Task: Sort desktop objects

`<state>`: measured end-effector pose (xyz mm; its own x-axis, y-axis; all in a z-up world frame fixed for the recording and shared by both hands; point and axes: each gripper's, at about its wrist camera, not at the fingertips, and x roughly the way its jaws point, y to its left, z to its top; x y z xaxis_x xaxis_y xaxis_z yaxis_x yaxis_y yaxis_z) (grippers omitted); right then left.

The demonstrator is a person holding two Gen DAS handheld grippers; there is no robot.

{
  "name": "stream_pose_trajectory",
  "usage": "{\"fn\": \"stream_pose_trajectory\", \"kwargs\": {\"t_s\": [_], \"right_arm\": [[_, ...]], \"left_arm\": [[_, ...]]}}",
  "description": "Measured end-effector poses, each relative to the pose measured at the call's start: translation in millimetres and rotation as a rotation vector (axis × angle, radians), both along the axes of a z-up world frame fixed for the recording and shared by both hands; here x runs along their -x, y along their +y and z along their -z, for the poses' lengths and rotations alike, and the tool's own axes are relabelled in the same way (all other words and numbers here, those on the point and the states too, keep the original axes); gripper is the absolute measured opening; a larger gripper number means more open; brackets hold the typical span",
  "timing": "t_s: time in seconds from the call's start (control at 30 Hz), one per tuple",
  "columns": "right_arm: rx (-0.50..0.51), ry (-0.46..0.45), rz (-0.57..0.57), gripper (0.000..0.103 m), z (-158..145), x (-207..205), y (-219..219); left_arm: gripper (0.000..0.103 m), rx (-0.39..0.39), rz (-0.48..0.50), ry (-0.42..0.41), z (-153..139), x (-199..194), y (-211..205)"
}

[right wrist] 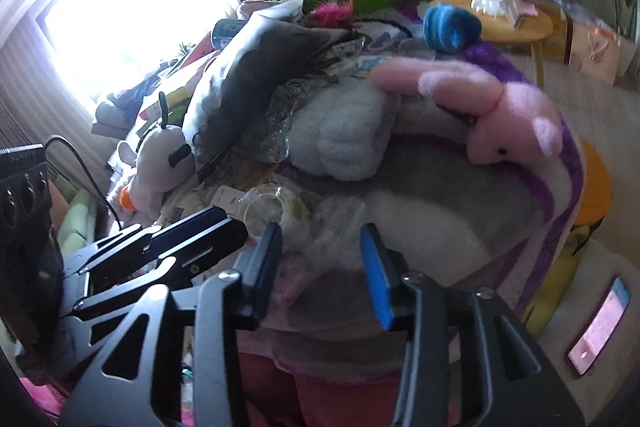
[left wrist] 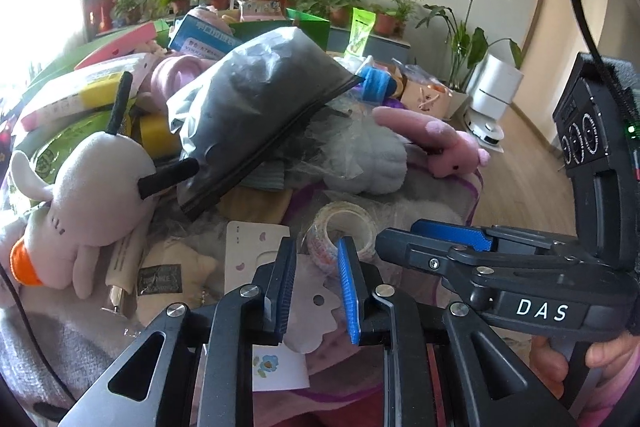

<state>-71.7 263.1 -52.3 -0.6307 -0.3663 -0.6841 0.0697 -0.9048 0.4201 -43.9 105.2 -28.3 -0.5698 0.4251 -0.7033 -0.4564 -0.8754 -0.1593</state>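
Observation:
My left gripper [left wrist: 314, 291] hovers low over a white paper tag [left wrist: 316, 301], jaws a narrow gap apart with nothing visibly pressed between the pads. Just beyond its tips lies a patterned tape roll [left wrist: 344, 235]. My right gripper [right wrist: 320, 267] stands open over a clear plastic bag [right wrist: 340, 219] on a grey and purple blanket [right wrist: 460, 195]. The right gripper [left wrist: 396, 235] reaches in from the right beside the tape roll [right wrist: 272, 207], and the left gripper [right wrist: 236, 227] shows at the left in the right wrist view.
The heap holds a white plush with black ears [left wrist: 92, 195], a grey zip bag [left wrist: 256, 107], a pale fluffy plush [left wrist: 372, 159], a pink rabbit [right wrist: 500, 115] and blue yarn [right wrist: 448, 23]. A phone [right wrist: 600, 323] lies at the right. A round wooden table [right wrist: 512, 23] stands behind.

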Motion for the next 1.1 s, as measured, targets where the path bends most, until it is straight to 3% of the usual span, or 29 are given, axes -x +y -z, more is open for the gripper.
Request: {"fn": "stream_pose_trajectory", "kwargs": {"t_s": [0.27,0.47,0.8,0.93,1.1], "right_arm": [[0.091,-0.033,-0.008,0.048,3,8,2],[0.073,-0.015,-0.021,0.048,-4,6,-4],[0.075,-0.034,-0.034,0.04,2,9,-4],[0.124,-0.025,-0.076,0.023,3,15,-5],[0.063,0.01,-0.093,0.022,-4,12,-14]], "left_arm": [[0.022,-0.035,0.005,-0.042,-2,9,-7],[0.021,-0.027,-0.006,-0.032,-3,11,-9],[0.02,-0.034,0.042,-0.045,1,20,-5],[0.015,-0.081,0.065,-0.076,4,26,-5],[0.014,-0.097,0.065,-0.065,0,23,-8]]}}
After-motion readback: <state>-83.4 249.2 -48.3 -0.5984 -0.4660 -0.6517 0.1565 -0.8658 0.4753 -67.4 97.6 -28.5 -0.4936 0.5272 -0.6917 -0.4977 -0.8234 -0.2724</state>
